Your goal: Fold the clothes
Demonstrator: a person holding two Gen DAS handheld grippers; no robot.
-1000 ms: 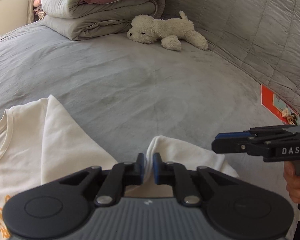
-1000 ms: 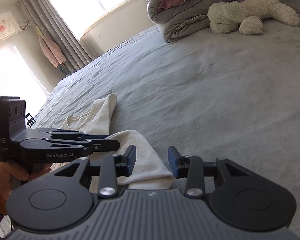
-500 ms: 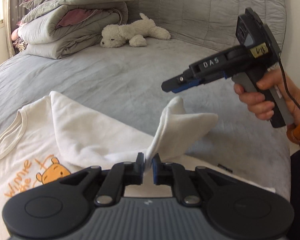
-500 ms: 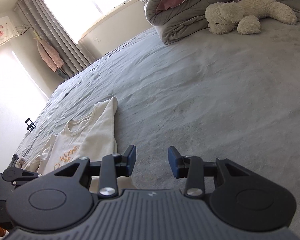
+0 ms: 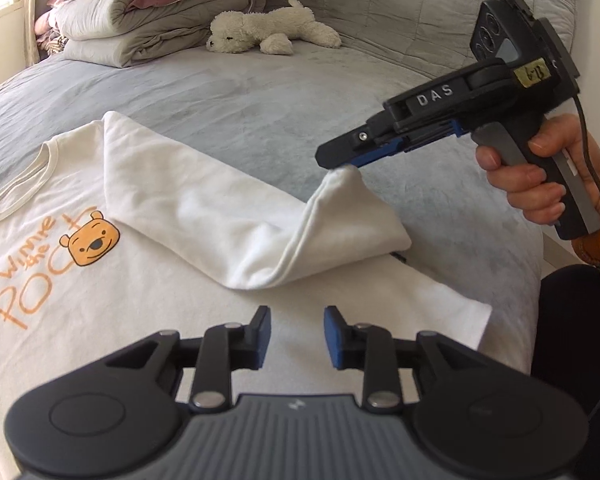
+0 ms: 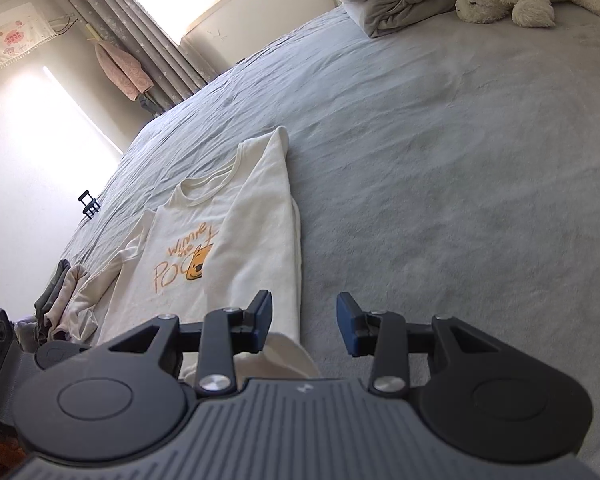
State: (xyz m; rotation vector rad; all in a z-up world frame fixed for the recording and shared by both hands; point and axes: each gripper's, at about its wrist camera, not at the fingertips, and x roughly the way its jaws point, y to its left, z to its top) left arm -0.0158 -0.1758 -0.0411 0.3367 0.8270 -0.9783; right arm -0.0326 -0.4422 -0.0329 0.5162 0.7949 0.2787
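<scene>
White T-shirt (image 5: 148,264) lies flat at the bed's (image 5: 260,92) near edge, one side folded over. Left hand-held gripper (image 5: 296,334) over it, jaws opening, nothing between. Right hand-held gripper (image 6: 305,322) parted, possibly brushing the raised sleeve tip (image 5: 342,178), gripping nothing.

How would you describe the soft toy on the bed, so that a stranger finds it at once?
Look at the grey bed, toward its far end by the quilted headboard. Beside the stack of folded grey bedding lies a plush dog, the only white, fluffy thing there.
</scene>
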